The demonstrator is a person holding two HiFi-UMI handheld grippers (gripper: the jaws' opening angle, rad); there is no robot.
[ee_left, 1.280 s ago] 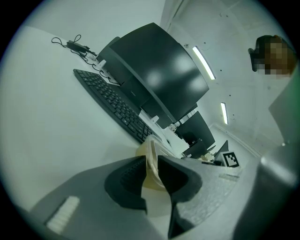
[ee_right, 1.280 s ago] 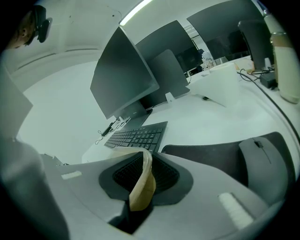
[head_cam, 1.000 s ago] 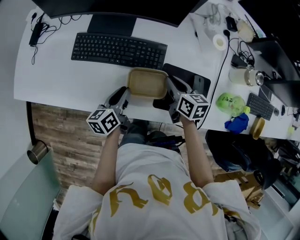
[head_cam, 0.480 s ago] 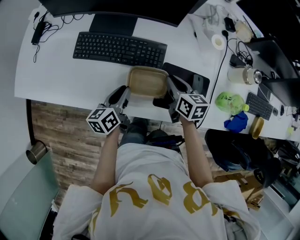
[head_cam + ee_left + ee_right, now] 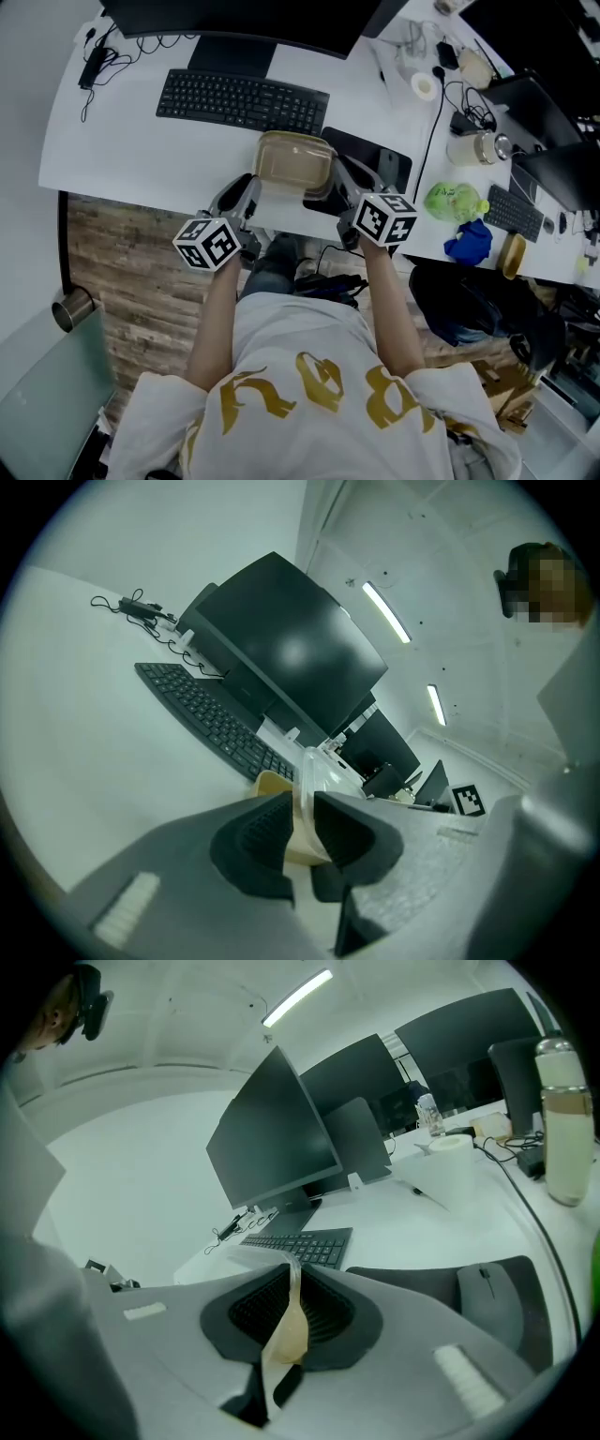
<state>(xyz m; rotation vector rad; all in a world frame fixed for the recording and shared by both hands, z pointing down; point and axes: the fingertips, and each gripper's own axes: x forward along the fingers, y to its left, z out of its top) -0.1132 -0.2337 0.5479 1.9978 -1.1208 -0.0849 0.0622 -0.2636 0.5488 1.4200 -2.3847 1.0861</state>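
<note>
Holding box point(image 5: 293, 161) above desk point(image 5: 141, 141) with left gripper point(image 5: 251, 190) and right gripper point(image 5: 341, 178), each pinched shut on an edge. Next: move both together, level.

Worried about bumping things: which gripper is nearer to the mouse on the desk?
Right. The right gripper holds the container on the side by the mouse; the left gripper holds its opposite side.

container point(image 5: 293, 161): tan plastic, clear glossy lid | desk point(image 5: 131, 141): white, smooth, matt | keyboard point(image 5: 242, 99): black matt plastic | floor point(image 5: 122, 253): wood-grain planks | monitor point(image 5: 295, 649): dark glossy screen
</note>
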